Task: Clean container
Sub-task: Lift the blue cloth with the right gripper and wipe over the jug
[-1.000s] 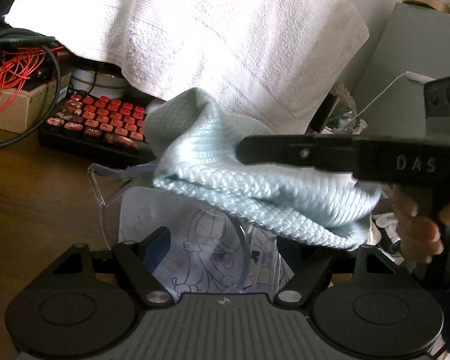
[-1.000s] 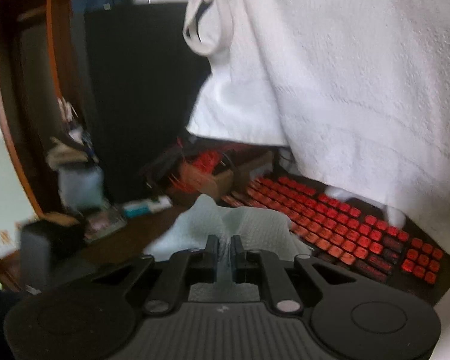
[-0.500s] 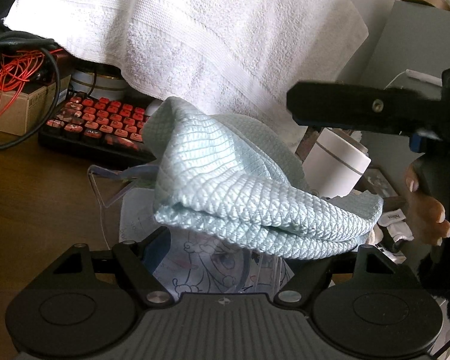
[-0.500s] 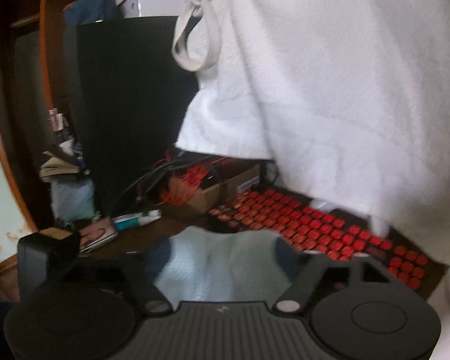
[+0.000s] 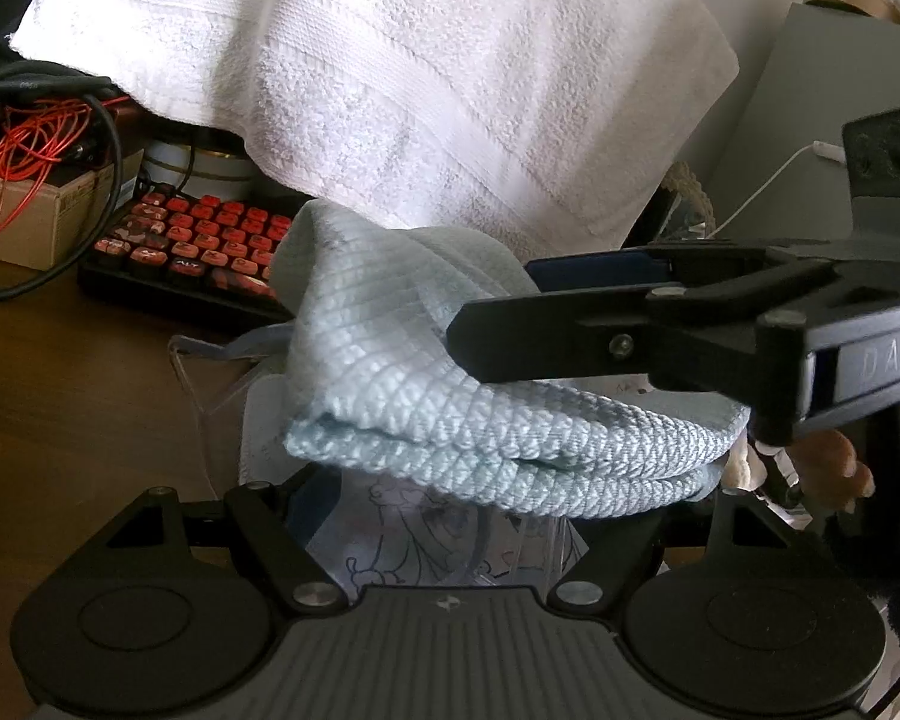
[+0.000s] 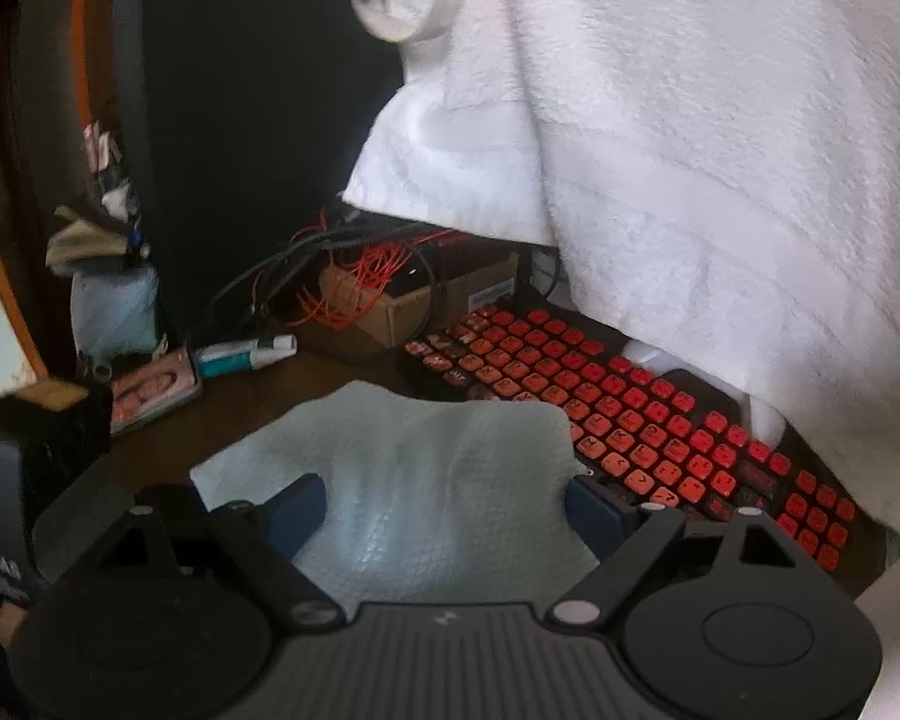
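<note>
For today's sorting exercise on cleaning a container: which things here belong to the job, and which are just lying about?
Belonging to the job:
clear plastic container
light blue cloth
left gripper
right gripper

Just lying about:
red-keyed keyboard
white towel
cardboard box with red wires
tube

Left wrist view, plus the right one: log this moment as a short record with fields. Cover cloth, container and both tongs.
cloth: light blue cloth, folded, draped over the container's top
container: clear container, a drawing shows on it, sits between the left tongs
left grip: tips hidden by the cloth, cannot tell
right tongs: right tongs open, cloth lies between the pads, not pinched
behind: red-keyed keyboard, white towel hanging above it
surface: wooden desk
</note>
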The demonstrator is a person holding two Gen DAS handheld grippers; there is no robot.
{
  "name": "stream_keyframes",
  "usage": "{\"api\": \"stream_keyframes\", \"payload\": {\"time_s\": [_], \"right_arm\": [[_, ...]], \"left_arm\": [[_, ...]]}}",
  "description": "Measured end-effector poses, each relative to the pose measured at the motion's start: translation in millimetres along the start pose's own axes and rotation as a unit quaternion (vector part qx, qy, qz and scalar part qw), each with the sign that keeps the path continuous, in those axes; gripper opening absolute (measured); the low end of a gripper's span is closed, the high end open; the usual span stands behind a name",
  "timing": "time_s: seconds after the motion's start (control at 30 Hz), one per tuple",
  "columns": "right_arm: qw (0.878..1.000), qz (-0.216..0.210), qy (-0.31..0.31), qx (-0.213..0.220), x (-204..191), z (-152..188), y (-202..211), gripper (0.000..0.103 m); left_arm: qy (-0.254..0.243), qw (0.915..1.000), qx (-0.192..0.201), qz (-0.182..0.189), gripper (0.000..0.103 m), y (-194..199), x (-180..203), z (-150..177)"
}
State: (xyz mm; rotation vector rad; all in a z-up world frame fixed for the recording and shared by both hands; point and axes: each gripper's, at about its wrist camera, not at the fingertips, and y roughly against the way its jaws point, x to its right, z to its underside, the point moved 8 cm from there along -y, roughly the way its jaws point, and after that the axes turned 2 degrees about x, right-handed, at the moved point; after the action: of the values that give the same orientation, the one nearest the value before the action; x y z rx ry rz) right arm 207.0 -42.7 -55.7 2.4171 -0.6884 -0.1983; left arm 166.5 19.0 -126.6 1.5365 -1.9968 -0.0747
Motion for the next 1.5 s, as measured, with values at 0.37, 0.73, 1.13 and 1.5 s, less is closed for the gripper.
{"api": "stream_keyframes", "payload": {"time_s": [0.37,0.73,1.13,1.5], "right_arm": [[0.999,-0.039,0.03,0.003,-21.2,-0.9,9.0,0.015],[0.999,-0.027,-0.007,0.046,-6.3,-14.3,27.8,0.074],[0.999,-0.048,-0.011,0.012,3.5,-8.1,8.5,0.086],[0.999,-0.036,0.019,0.005,0.7,-2.4,-2.4,0.081]], "left_arm": [[-0.003,1.0,-0.002,-0.001,0.078,-0.3,0.3,-0.3],[-0.007,1.0,-0.003,-0.001,0.078,-0.6,0.0,-0.8],[-0.006,1.0,-0.004,0.002,0.078,1.3,-3.4,-2.1],[-0.009,0.9999,-0.005,0.007,0.078,2.7,2.1,2.6]]}}
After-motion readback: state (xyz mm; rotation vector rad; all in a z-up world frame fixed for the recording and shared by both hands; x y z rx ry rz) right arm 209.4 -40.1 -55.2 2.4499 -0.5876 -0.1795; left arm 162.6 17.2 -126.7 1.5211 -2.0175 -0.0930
